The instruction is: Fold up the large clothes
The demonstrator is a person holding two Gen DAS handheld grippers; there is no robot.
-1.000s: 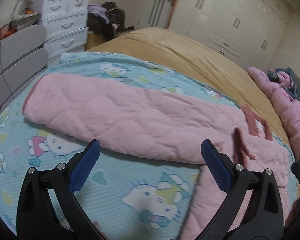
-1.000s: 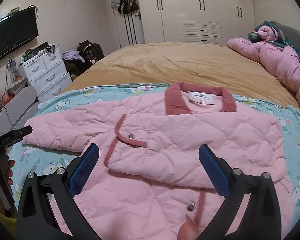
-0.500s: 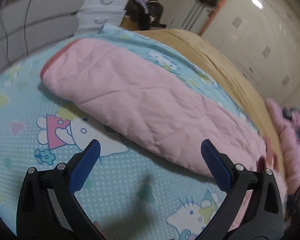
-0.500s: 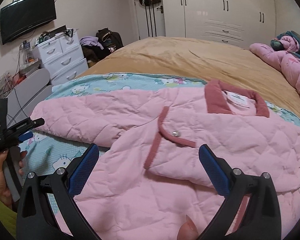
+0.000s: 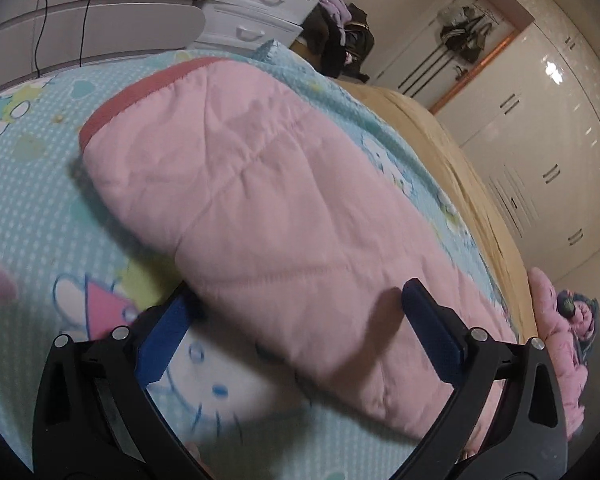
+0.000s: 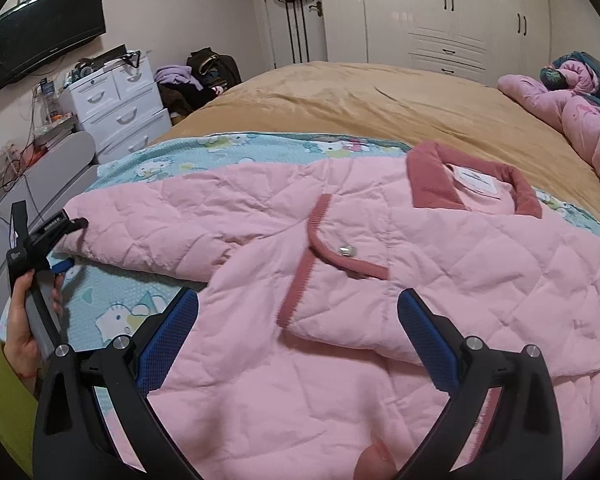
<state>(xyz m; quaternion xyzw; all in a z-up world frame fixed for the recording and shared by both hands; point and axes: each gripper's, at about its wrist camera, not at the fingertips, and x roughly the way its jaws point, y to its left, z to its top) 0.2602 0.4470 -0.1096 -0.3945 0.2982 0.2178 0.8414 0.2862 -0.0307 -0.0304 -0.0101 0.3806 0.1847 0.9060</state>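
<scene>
Lying face-up across the cartoon-print sheet (image 6: 112, 300) at the near end of the bed (image 6: 360, 100), the pink quilted jacket (image 6: 380, 300) is the bulkiest thing in reach: padded, soft and floppy, probably light for its size, and likely to spring back a little from any crease. Its puffy fabric should pinch easily, though a shallow bite could slide off the smooth shell; the firmer ribbed trims look like the surer holds.

Only the right wrist view shows the whole garment: collar (image 6: 432, 184) towards the far side, front flap with a snap, and one sleeve (image 6: 152, 232) stretched out to the person's left. It also shows the left claw (image 6: 66, 240) from outside, gripped in a hand (image 6: 20, 320) just beside the sleeve end. The right claw (image 6: 298, 336) hovers spread wide over the jacket's lower front, grasping nothing.

Closer in, the left wrist view gives the sleeve (image 5: 280, 200) alone, its dark-pink cuff (image 5: 140, 92) at the far end. The left claw (image 5: 296, 332) is released, one finger low beside the sleeve's edge, the other above the fabric, straddling it for a pinch.
</scene>
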